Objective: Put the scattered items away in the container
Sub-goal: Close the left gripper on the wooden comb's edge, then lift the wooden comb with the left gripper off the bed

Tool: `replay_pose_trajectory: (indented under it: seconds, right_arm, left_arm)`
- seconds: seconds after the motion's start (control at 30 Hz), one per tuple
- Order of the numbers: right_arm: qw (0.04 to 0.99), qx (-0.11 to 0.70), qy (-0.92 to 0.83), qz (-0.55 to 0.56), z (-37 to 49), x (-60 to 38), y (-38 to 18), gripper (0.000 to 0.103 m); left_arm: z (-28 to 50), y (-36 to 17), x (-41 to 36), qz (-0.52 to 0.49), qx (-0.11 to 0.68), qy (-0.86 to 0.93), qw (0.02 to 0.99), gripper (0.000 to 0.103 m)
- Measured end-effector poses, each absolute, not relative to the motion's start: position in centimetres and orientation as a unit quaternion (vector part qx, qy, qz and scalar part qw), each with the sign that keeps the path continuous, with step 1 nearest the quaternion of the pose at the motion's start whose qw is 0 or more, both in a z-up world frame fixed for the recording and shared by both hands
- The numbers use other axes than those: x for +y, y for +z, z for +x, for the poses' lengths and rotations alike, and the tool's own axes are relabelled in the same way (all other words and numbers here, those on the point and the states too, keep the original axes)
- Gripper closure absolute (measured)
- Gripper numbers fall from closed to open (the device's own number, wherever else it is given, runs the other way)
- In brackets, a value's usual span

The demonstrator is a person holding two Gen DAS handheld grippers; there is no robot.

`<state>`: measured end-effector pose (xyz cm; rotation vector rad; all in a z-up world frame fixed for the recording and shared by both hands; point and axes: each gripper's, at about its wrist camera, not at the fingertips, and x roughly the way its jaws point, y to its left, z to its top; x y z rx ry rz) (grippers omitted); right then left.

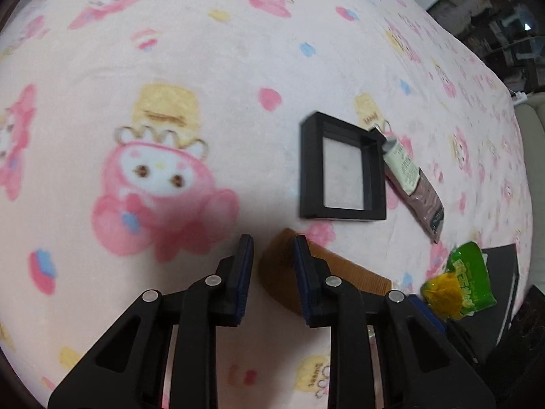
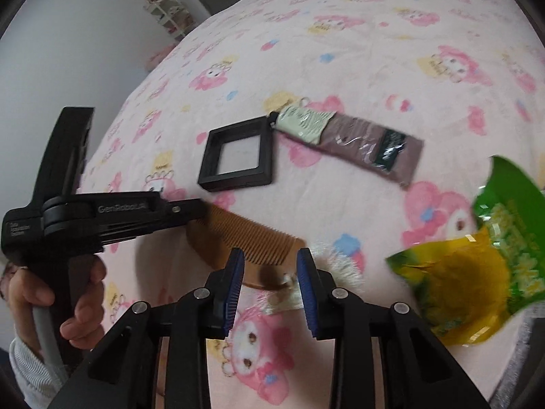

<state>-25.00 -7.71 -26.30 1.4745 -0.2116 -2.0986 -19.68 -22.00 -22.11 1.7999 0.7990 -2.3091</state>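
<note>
A brown wooden comb (image 1: 347,272) (image 2: 245,235) lies on the pink cartoon blanket (image 1: 204,51). My left gripper (image 1: 274,266) (image 2: 201,209) hangs over the comb's left end, shut, its right finger across the comb and nothing between the pads. My right gripper (image 2: 270,272) is nearly closed around a small fluffy white-and-brown trinket (image 2: 282,281) in a clear wrapper. The fur spreads past the right finger, but a gap shows at the left pad. A green and yellow snack bag (image 1: 463,279) (image 2: 477,272) sits close on the right.
A black square frame box (image 1: 308,170) (image 2: 238,181) and a brown tube (image 1: 415,187) (image 2: 357,139) lie further out. The bag overlaps a black flat box (image 1: 504,272). A person's hand (image 2: 81,289) holds the left gripper. A shelf (image 2: 167,10) stands past the bed.
</note>
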Motion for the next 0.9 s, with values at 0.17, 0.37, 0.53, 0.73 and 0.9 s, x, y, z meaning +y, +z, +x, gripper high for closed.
replay_pose_trajectory:
  seconds: [0.17, 0.37, 0.53, 0.73, 0.9]
  right_arm:
    - [0.269, -0.095, -0.767, 0.575, -26.0, -5.1, -27.3, 0.067]
    - [0.302, -0.096, -0.765, 0.561, -26.2, -7.2, -27.6, 0.047]
    - [0.307, -0.109, -0.774, 0.543, -25.9, -6.5, -25.8, 0.063]
    - [0.330, -0.129, -0.773, 0.526, -24.1, -3.9, -21.9, 0.069]
    - [0.309, -0.091, -0.788, 0.524, -22.2, -3.3, -19.9, 0.071]
  left_arm:
    - [-17.6, -21.8, -21.6, 0.603, 0.269, -0.749, 0.051, 0.078]
    - [-16.0, -21.6, -21.3, 0.608, 0.252, -0.750, 0.064, 0.076]
    - [-17.2, -20.9, -20.0, 0.599, 0.259, -0.756, 0.054, 0.078]
    - [-12.6, -18.7, -17.4, 0.574, 0.306, -0.758, -0.041, 0.081]
    - [-20.7, -19.8, -18.2, 0.566, 0.278, -0.776, -0.027, 0.080]
